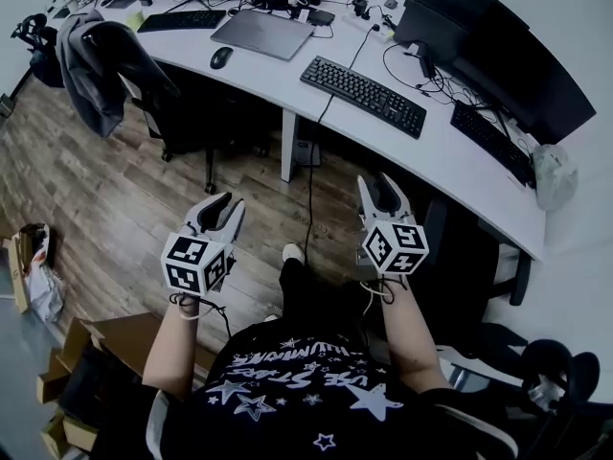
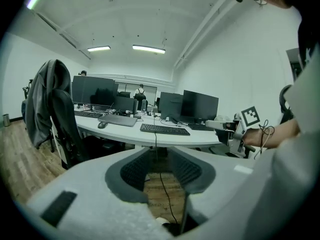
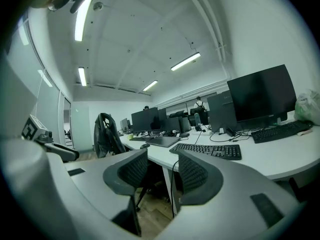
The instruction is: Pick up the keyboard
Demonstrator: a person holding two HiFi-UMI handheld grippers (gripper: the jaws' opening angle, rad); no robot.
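Observation:
A black keyboard (image 1: 364,95) lies on the curved white desk (image 1: 450,166), its cable hanging down over the front edge. It also shows in the left gripper view as the keyboard (image 2: 165,129) and in the right gripper view as the keyboard (image 3: 210,150). My left gripper (image 1: 228,201) and right gripper (image 1: 381,182) are held side by side over the wooden floor, short of the desk and pointing at it. The jaws of the left gripper (image 2: 159,166) and the right gripper (image 3: 162,171) stand a little apart, and nothing is between them.
A grey laptop (image 1: 261,34), a mouse (image 1: 221,57) and two more keyboards (image 1: 182,19) (image 1: 493,140) share the desk with dark monitors (image 1: 522,70). A chair draped with a jacket (image 1: 96,60) stands at the left. Cardboard boxes (image 1: 67,391) sit on the floor at lower left.

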